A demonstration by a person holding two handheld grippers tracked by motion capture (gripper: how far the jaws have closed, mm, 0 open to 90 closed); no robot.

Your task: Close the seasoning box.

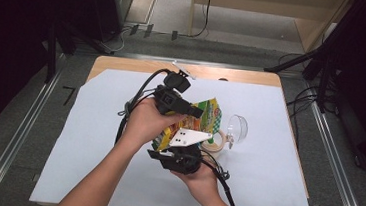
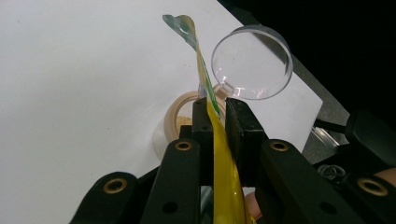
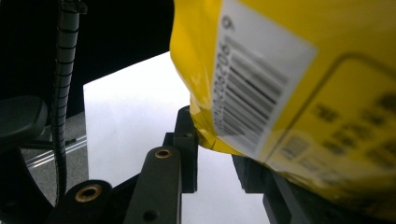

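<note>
Right tool (image 1: 178,159) nearest me, jaws pinching yellow snack bag (image 1: 205,116) at its lower end; left tool (image 1: 190,111) clamps its edge. Bag held above desk (image 1: 91,150), long axis toward far-right. Clear cup (image 1: 238,128) lies beside the tape roll (image 1: 216,141).

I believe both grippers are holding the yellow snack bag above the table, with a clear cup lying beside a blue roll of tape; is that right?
Not quite: the roll of tape is beige, not blue, as the left gripper view shows. The rest holds: the left gripper and right gripper hold the yellow snack bag above the table, the clear cup beside the tape.
</note>
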